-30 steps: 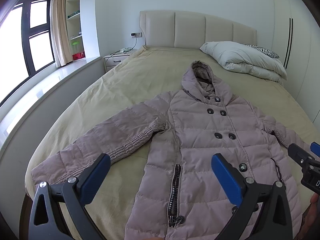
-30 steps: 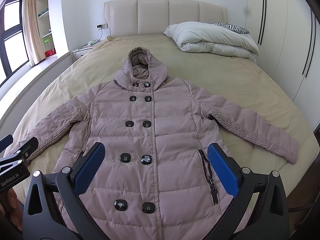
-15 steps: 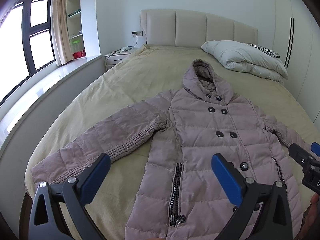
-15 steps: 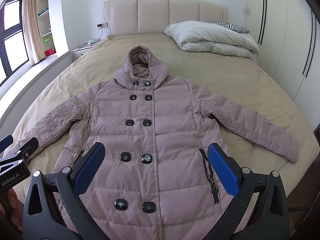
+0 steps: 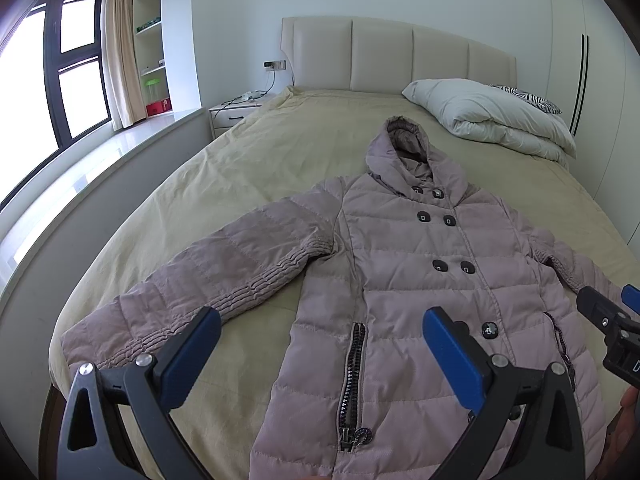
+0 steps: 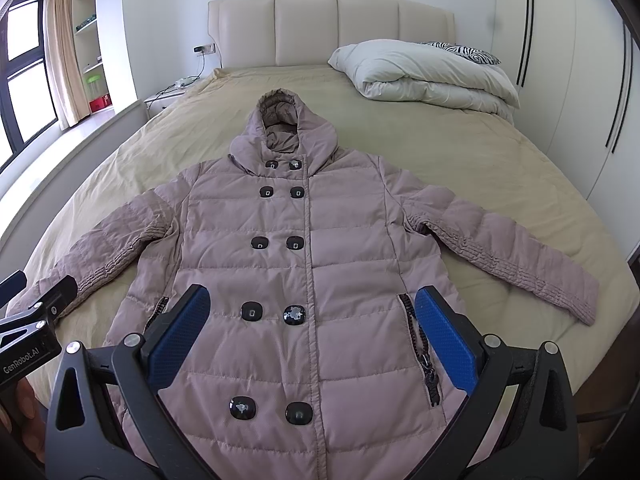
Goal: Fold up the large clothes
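Note:
A mauve quilted hooded coat (image 5: 432, 288) lies flat, front up, on the bed, buttoned, hood toward the headboard, both sleeves spread out to the sides; it also shows in the right wrist view (image 6: 304, 264). My left gripper (image 5: 320, 340) is open and empty, above the coat's lower left side near the left pocket zip. My right gripper (image 6: 312, 316) is open and empty, above the coat's lower front over the buttons. The right gripper shows at the right edge of the left wrist view (image 5: 612, 328); the left gripper shows at the left edge of the right wrist view (image 6: 28, 320).
The bed (image 6: 460, 152) has a beige sheet. A folded white duvet (image 6: 424, 72) and a zebra pillow (image 6: 460, 49) lie at its far right by the headboard. A nightstand (image 5: 232, 114) and window ledge stand left; wardrobe doors (image 6: 580, 80) right.
Both views have shifted slightly forward and down toward the coat. The coat has not moved and both grippers stay open.

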`<state>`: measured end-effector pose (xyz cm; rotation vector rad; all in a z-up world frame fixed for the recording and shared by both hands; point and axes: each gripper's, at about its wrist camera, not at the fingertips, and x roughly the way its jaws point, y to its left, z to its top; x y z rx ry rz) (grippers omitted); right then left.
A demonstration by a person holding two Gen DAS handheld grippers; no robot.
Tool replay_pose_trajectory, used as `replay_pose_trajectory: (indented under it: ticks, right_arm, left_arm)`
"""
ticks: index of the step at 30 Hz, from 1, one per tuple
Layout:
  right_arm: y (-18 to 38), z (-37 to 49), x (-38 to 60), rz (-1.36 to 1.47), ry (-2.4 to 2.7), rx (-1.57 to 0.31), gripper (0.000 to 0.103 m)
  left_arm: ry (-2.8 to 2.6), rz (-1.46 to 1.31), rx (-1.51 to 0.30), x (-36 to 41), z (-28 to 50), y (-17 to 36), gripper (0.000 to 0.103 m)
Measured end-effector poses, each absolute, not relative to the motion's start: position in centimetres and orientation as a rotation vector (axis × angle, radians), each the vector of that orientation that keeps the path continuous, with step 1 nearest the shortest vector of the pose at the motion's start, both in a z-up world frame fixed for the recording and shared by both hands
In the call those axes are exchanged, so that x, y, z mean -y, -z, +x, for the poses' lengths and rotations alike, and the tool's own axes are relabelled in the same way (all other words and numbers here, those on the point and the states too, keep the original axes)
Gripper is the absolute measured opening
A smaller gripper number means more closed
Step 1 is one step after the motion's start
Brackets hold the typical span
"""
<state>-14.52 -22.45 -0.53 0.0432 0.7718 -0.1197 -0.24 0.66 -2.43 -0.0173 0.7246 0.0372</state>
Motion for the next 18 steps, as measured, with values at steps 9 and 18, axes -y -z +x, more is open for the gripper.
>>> replay_pose_trajectory:
  ticks: [9,18]
  right_arm:
    - [0.8,-14.5,22.4,0.043,0.12,-0.774,0.103]
    - [0.5,-14.3,22.6,0.044,0.119,-0.776,0.103]
  left_arm:
    - [-0.04,-0.016,-0.731,-0.9,-0.5,3.3,0.103]
    - [-0.041,-0.016,-0.737,-0.9,-0.5,3.4,0.103]
